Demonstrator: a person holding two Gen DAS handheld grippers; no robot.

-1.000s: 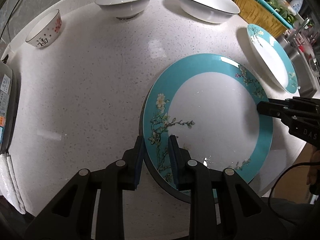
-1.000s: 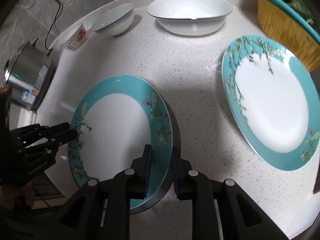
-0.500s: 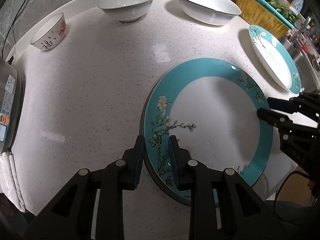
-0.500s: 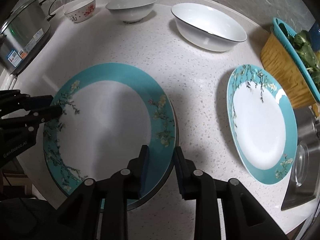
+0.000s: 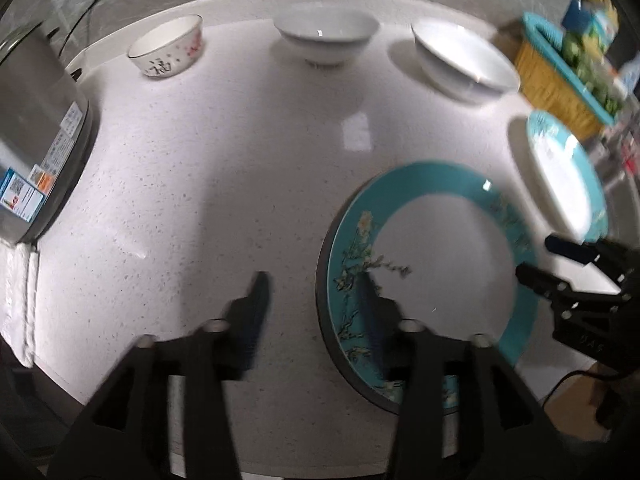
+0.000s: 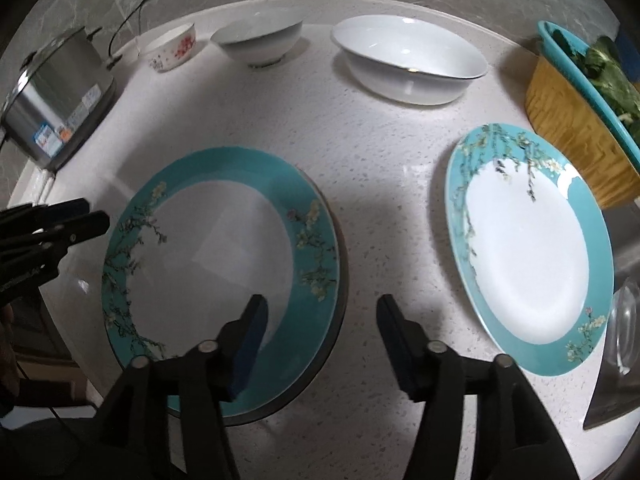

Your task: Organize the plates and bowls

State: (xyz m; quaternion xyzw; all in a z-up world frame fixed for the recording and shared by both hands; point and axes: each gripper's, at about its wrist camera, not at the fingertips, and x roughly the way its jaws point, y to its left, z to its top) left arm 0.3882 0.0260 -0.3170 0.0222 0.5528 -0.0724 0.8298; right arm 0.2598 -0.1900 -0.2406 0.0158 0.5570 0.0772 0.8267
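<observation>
The basket (image 6: 576,136) holds green leaves (image 6: 612,80). All three bowls (image 6: 408,64) sit empty at the back of the counter (image 6: 280,128). The small bowl (image 5: 168,46) has writing too blurry to read. The blue plate (image 6: 224,272) lies on a dark plate, and another plate (image 6: 528,248) lies beside it. The left tongs (image 5: 316,284) and right tongs (image 6: 320,306) are both spread wide, holding nothing.

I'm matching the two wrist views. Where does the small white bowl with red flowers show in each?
Left wrist: small white bowl with red flowers, upper left, at the counter's back edge.
Right wrist: upper left, smaller.
Shared landmark: the plain white footed bowl to its right.
</observation>
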